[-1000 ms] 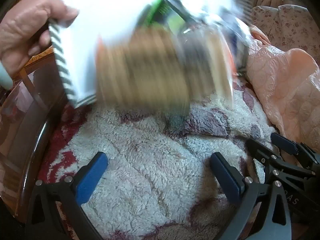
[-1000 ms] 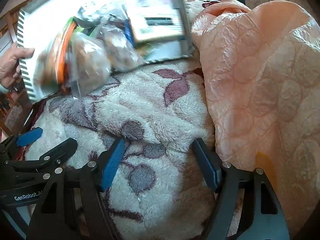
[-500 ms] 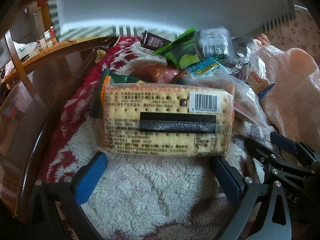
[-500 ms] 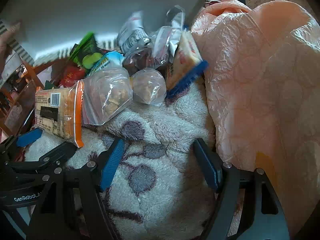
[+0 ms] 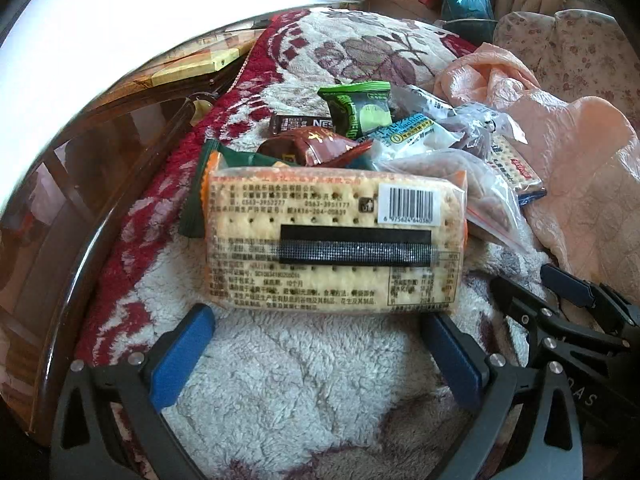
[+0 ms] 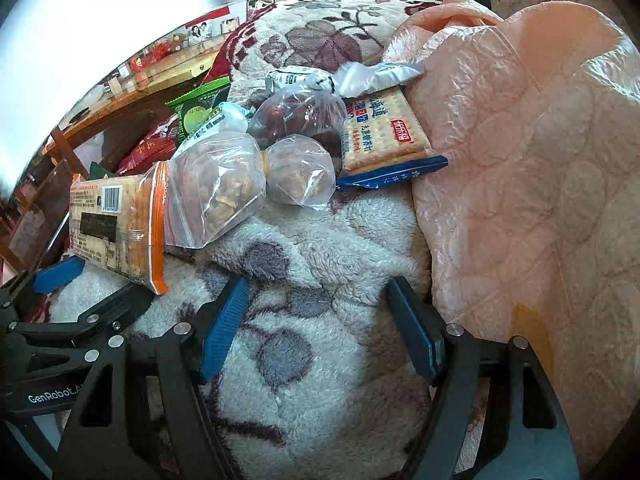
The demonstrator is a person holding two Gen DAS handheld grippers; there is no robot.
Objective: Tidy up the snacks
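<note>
A pile of snacks lies on a fleecy flowered blanket [image 5: 304, 380]. Nearest my left gripper [image 5: 316, 328] is an orange-edged cracker pack [image 5: 332, 240], label side up; it also shows in the right wrist view [image 6: 116, 224]. Behind it lie a green packet [image 5: 360, 108], a red-brown packet [image 5: 320, 148] and a dark Nescafé sachet [image 5: 300, 124]. In the right wrist view, a zip bag of nuts [image 6: 216, 188], a small clear bag [image 6: 300, 172], a bag of dark fruit [image 6: 300, 116] and a blue-edged cracker pack [image 6: 384, 136] lie ahead of my right gripper [image 6: 320, 320]. Both grippers are open and empty.
A peach quilt [image 6: 520, 160] is bunched up on the right. A dark wooden bed rail [image 5: 100, 200] curves along the left, with a glass-topped table [image 6: 160, 76] beyond it. More bedding and bags lie at the far back [image 5: 464, 4].
The striped white box that tipped the snacks out, and the hand holding it, have lifted out of view. The snacks have settled into a pile on the blanket. Both grippers stayed put.
</note>
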